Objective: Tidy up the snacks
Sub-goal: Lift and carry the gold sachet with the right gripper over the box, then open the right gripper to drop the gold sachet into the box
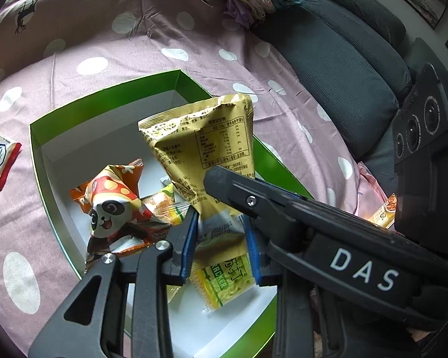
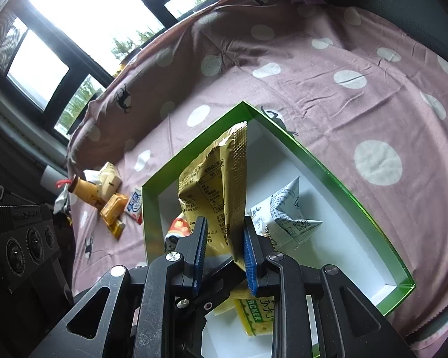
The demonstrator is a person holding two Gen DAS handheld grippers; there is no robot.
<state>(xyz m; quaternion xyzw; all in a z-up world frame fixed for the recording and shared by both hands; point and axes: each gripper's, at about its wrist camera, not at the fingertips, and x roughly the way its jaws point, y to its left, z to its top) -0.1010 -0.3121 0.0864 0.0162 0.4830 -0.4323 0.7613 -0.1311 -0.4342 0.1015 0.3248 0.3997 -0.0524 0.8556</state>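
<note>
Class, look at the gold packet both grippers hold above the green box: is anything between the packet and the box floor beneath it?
Yes. Under the gold packet lie a yellow cracker pack and a panda packet; the green box has bare floor farther back.

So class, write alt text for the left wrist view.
Both tools, left and right, grip a gold snack bag above an open green box holding a panda packet and yellow crackers, on a spotted pink sheet.
</note>
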